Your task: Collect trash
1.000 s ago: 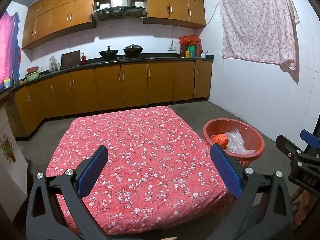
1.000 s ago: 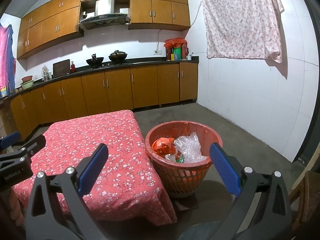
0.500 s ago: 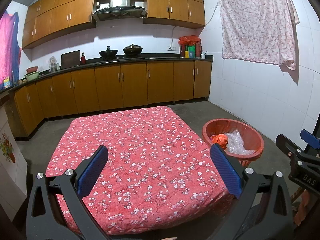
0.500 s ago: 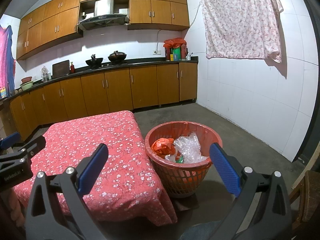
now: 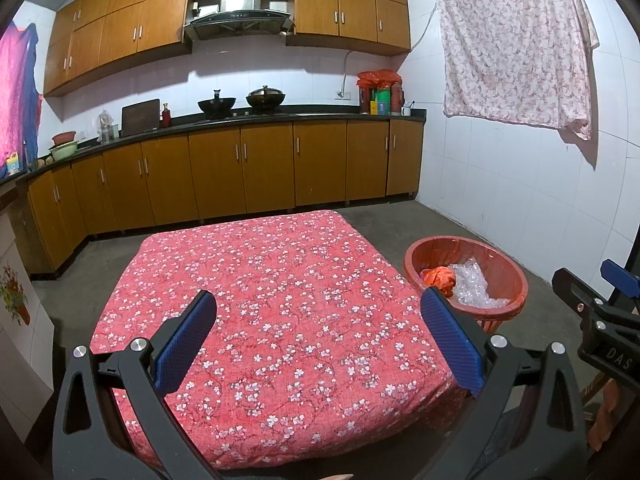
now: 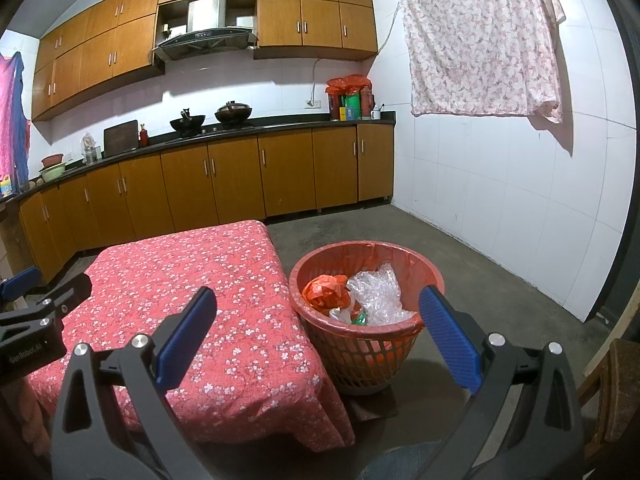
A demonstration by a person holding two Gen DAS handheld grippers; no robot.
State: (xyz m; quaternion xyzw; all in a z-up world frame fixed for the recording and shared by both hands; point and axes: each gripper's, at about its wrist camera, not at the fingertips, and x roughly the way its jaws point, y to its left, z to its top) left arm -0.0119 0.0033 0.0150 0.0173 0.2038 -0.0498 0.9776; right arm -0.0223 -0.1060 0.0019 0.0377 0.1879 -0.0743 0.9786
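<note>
A red plastic basket (image 6: 360, 344) stands on the floor to the right of the table; it also shows in the left wrist view (image 5: 500, 312). Inside lie an orange plastic bag (image 6: 324, 290), clear bubble wrap (image 6: 378, 292) and a bit of green wrapper. The table carries a red flowered cloth (image 5: 272, 300) with no trash on it. My left gripper (image 5: 320, 336) is open and empty above the table's near edge. My right gripper (image 6: 320, 334) is open and empty, held in front of the basket.
Brown cabinets (image 5: 240, 172) and a dark counter with woks (image 5: 240, 100) line the far wall. A flowered sheet (image 5: 516, 40) hangs on the white tiled right wall. Grey concrete floor (image 6: 480, 264) surrounds the basket. A wooden chair (image 6: 616, 392) edge sits at far right.
Almost nothing has changed. Both grippers stay open and hold their places, with only a slight drift of the views.
</note>
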